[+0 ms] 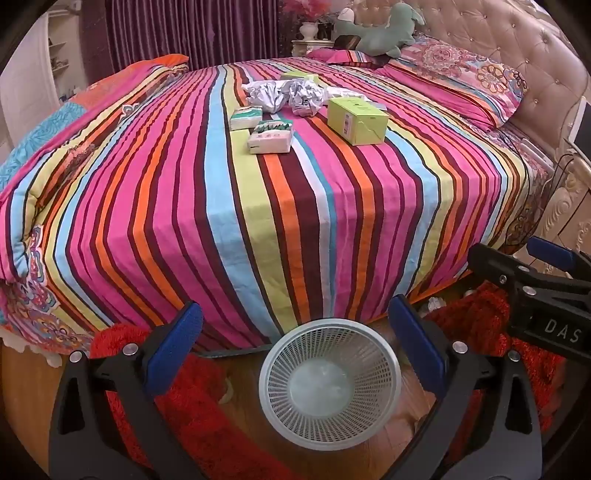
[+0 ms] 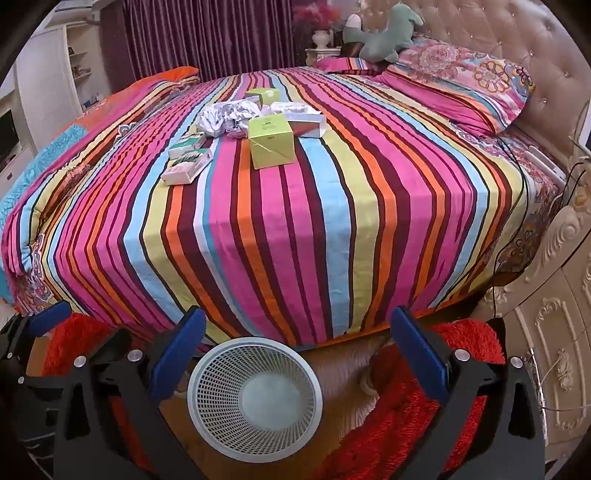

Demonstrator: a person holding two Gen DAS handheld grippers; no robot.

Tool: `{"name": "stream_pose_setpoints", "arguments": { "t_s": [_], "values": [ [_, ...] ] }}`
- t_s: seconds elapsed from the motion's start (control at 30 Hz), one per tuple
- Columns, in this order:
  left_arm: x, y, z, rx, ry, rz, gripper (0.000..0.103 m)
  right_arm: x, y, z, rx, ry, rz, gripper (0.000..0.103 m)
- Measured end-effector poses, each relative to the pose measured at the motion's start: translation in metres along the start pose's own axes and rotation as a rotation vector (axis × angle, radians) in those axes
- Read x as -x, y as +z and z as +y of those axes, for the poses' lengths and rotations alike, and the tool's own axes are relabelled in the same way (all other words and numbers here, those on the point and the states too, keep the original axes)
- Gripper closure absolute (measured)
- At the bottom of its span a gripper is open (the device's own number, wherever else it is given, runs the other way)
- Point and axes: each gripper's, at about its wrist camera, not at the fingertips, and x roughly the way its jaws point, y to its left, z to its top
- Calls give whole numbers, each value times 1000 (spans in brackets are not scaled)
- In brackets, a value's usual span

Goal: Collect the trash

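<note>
step: pre-pick, nothing collected | left gripper (image 1: pixel 295 328) + right gripper (image 2: pixel 298 330): spread wide, nothing held | crumpled white paper wads (image 1: pixel 284 95), light-green cardboard box (image 1: pixel 356 121) located mid-bed, well apart from white mesh plastic wastebasket (image 1: pixel 330 384) on floor | next: reach over bed required, one item to be pinched

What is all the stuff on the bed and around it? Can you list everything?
big box: 1, lime green, on the bed, right of the pile
second green box: 1, lime green, behind the paper
crumpled paper: a heap, white-grey, mid-bed
tissue packs: 2, white and green, left of the big box
flat white carton: 1, white, beside the big box
bedspread: 1, striped, many colours
pillow: 1, pink floral, by the headboard
plush toy: 1, green, at the head end
basket: 1, white mesh, on the floor, nothing in it
rug: red, shaggy
left gripper: open
right gripper: open
</note>
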Motion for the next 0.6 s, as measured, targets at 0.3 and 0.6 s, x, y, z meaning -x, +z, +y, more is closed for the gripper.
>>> {"name": "stream_pose_setpoints", "arguments": {
  "t_s": [0.3,0.6],
  "values": [
    [0,0,0,0,1,-1,6,0,1,-1,0,2,-10,7],
    [0,0,0,-3,1,4,6,2,1,-1,2,3,-20,7]
  ]
}}
